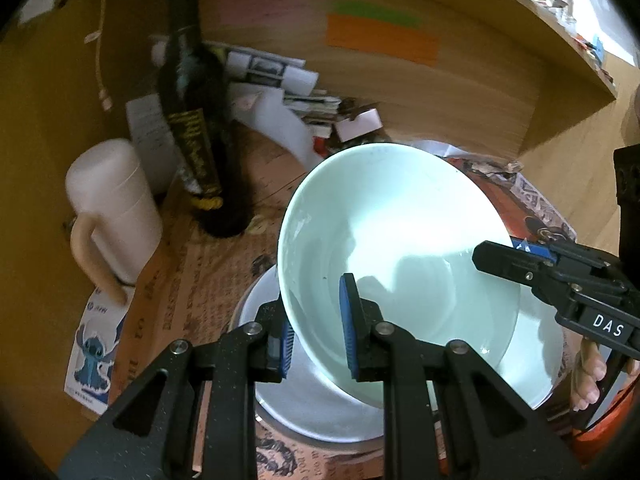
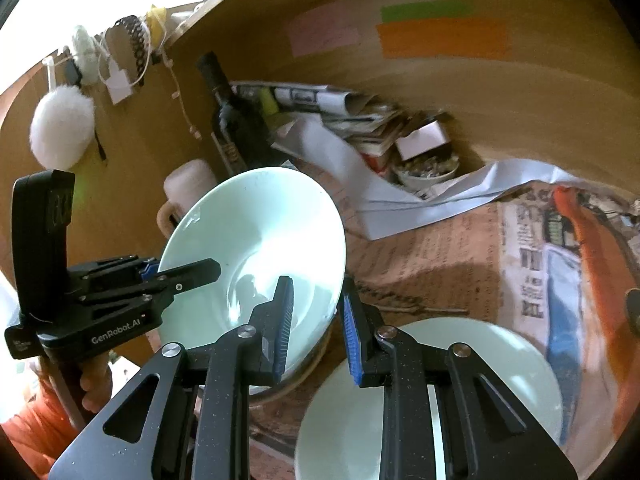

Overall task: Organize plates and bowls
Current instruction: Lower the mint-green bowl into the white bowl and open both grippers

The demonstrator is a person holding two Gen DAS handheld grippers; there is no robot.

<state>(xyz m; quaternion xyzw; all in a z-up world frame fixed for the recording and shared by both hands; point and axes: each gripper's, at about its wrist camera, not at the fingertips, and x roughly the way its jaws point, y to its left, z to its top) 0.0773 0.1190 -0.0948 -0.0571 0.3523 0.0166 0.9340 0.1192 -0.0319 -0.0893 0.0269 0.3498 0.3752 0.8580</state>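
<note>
Pale mint-green ceramic fills the middle of both wrist views: a tilted bowl [image 1: 400, 272] held up on edge by its rim. The left gripper [image 1: 318, 328] is clamped on that rim, one blue-padded finger inside the bowl and one outside. The right gripper [image 2: 316, 332] straddles the opposite rim in the same way, one pad inside and one outside, but a gap shows around the wall, so whether it truly pinches cannot be told. Under the tilted bowl sits a white plate [image 1: 320, 408] on the newspaper-covered table [image 1: 208, 280]. Just beside it, below the right gripper, a second pale green bowl [image 2: 500, 380] rests flat on the newspaper. Farther back stand a cream mug [image 1: 112, 208] and a dark wine bottle [image 1: 196, 120], with a heap of papers [image 2: 360, 120] against the wooden wall, where pink, green and orange sticky notes [image 2: 440, 36] hang.
</note>
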